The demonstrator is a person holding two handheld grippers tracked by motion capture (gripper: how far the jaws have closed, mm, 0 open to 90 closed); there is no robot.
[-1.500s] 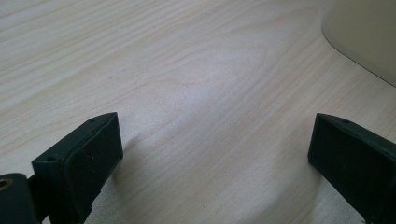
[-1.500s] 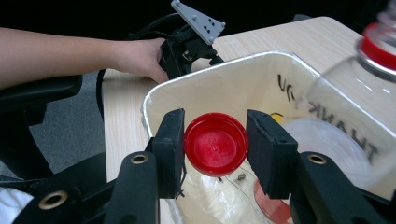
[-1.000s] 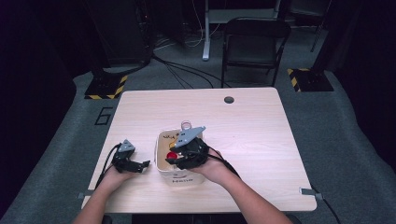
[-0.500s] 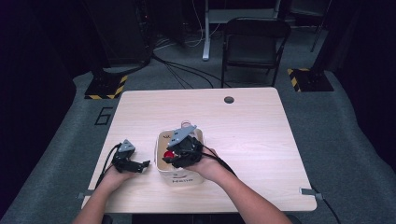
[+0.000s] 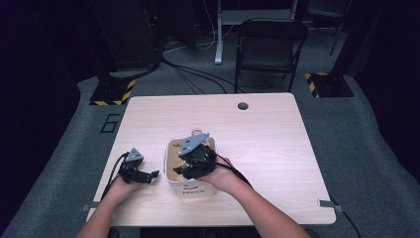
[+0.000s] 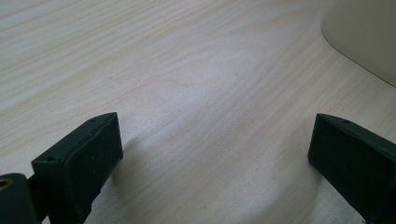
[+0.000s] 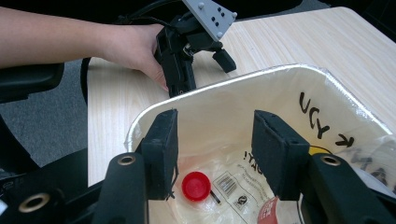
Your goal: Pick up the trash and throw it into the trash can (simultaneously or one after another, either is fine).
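Observation:
A white tub with black writing on its inner wall stands near the table's front edge. My right gripper hovers over it, open, jaws pointing down into it. In the right gripper view the right gripper has nothing between its pads. Below them a red cap lies on a clear wrapper with a barcode at the tub's bottom. My left gripper rests on the table left of the tub, open. In its own view the left gripper spans bare wood.
The tub's wall shows at the upper right of the left gripper view. The left hand and left gripper lie just beyond the tub's rim. A cable hole sits near the table's far edge. A chair stands behind the table.
A red thing seen at the right gripper's jaws over the tub earlier is gone from there in the high view. The right gripper has turned slightly; the left has stayed put.

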